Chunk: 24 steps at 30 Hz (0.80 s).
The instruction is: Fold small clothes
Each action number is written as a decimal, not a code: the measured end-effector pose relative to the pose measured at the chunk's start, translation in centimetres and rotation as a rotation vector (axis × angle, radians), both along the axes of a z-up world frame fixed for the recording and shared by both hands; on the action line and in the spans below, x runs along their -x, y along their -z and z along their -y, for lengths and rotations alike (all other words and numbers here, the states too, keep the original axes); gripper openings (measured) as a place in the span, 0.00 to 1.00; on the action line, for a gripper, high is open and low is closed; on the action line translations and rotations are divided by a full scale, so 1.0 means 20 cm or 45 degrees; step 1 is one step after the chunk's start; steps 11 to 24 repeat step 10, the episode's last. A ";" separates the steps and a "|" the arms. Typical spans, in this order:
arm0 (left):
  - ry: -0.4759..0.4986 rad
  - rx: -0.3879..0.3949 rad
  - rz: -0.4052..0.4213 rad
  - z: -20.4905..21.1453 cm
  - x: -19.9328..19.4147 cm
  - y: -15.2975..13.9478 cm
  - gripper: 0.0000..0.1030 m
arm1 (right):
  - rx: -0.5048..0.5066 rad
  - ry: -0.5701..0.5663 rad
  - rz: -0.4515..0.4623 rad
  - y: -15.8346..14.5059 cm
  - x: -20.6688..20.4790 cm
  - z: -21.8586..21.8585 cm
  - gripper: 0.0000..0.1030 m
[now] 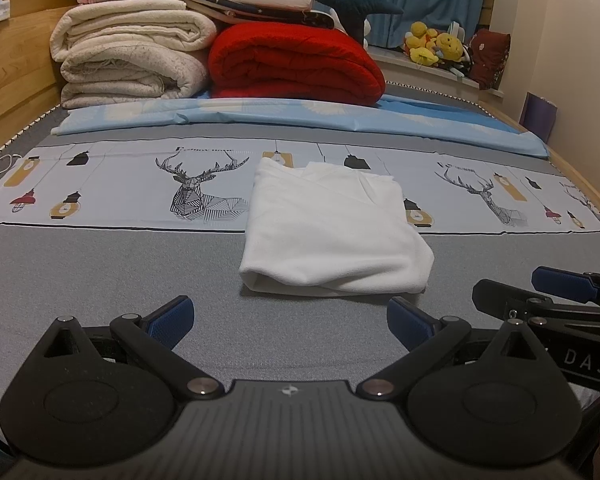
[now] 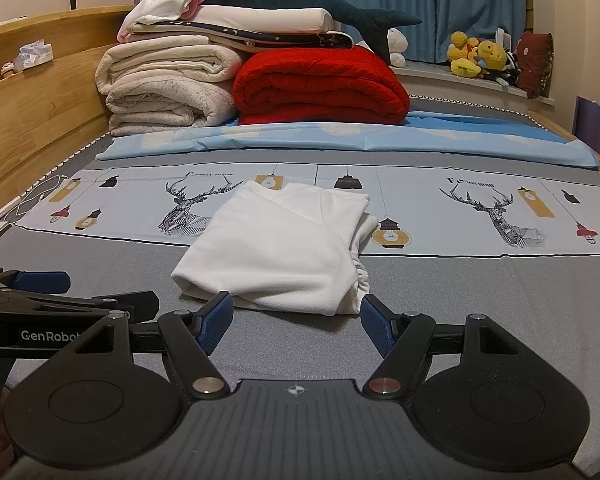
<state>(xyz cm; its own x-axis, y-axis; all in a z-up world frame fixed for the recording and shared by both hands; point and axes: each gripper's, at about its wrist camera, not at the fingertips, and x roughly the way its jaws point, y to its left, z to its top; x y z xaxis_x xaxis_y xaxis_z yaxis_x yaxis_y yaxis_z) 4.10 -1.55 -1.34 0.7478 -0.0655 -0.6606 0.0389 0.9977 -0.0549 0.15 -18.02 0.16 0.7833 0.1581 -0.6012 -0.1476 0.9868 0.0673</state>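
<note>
- We take the white garment point(image 1: 332, 236) as our landmark: it lies folded into a compact, roughly rectangular bundle on the bed point(image 1: 100, 280), its far part over the deer-printed sheet point(image 1: 112, 184) and its near rolled edge on the plain grey cover.
- We judge it light, soft and limp: it will sag wherever it is not supported, and the stacked layers may slide apart if only the top one is pinched.
- The fabric looks matte and slightly fleecy, so we expect the blue pads point(image 2: 216, 320) to hold it without slipping; nothing about it is fragile.
- For a hold, we would go for the two near corners of the bundle, or the thick folded edge facing us, catching every layer at once; the loose, ruffled side on the garment's right in the right wrist view looks the least tidy place to grip.
- Our left gripper point(image 1: 290, 324) sits low over the bed just in front of the garment, level and pointed at it, jaws spread wide and holding nothing.
- Our right gripper point(image 2: 296, 320) is closer to the garment's near edge, its jaws also wide apart and empty, the pads either side of that edge but not touching it as far as we can tell.
- The two grippers lie side by side, nearly parallel, each showing in the other's view.
</note>
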 end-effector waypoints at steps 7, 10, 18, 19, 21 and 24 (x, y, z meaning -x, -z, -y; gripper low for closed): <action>0.002 -0.001 0.001 0.00 0.00 0.00 1.00 | -0.001 0.000 0.000 0.00 0.00 0.00 0.70; 0.001 0.000 0.000 0.00 0.00 0.00 1.00 | 0.000 0.000 0.000 0.00 0.00 0.00 0.70; 0.001 0.000 0.000 0.00 0.00 0.00 1.00 | 0.000 0.000 0.000 0.00 0.00 0.00 0.70; 0.001 0.000 0.000 0.00 0.00 0.00 1.00 | 0.000 0.000 0.000 0.00 0.00 0.00 0.70; 0.001 0.000 0.000 0.00 0.00 0.00 1.00 | 0.000 0.000 0.000 0.00 0.00 0.00 0.70; 0.001 0.000 0.000 0.00 0.00 0.00 1.00 | 0.000 0.000 0.000 0.00 0.00 0.00 0.70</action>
